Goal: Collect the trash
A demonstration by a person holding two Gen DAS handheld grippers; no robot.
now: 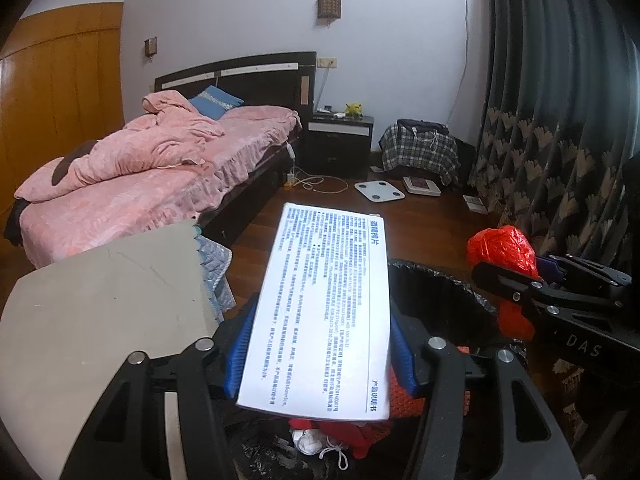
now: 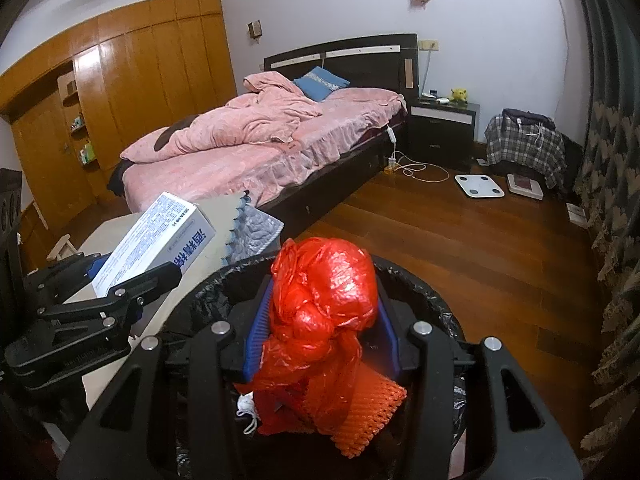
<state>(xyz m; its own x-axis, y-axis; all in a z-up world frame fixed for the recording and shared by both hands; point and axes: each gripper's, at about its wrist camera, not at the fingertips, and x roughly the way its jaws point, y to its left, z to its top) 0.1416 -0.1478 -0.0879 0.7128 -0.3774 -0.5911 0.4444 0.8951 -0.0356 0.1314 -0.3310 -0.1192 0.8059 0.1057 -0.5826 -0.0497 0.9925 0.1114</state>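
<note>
A flat white cardboard box printed with blue text is gripped between the blue pads of the left claw. A crumpled red plastic bag is clasped in the right claw. Both are held over a black-lined round trash bin, just beside the grey counter edge.

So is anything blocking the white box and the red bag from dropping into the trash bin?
Nothing visible does. The white box in the left gripper and the red bag in the right gripper both hang over the open trash bin. Only trash already inside lies underneath.
</note>
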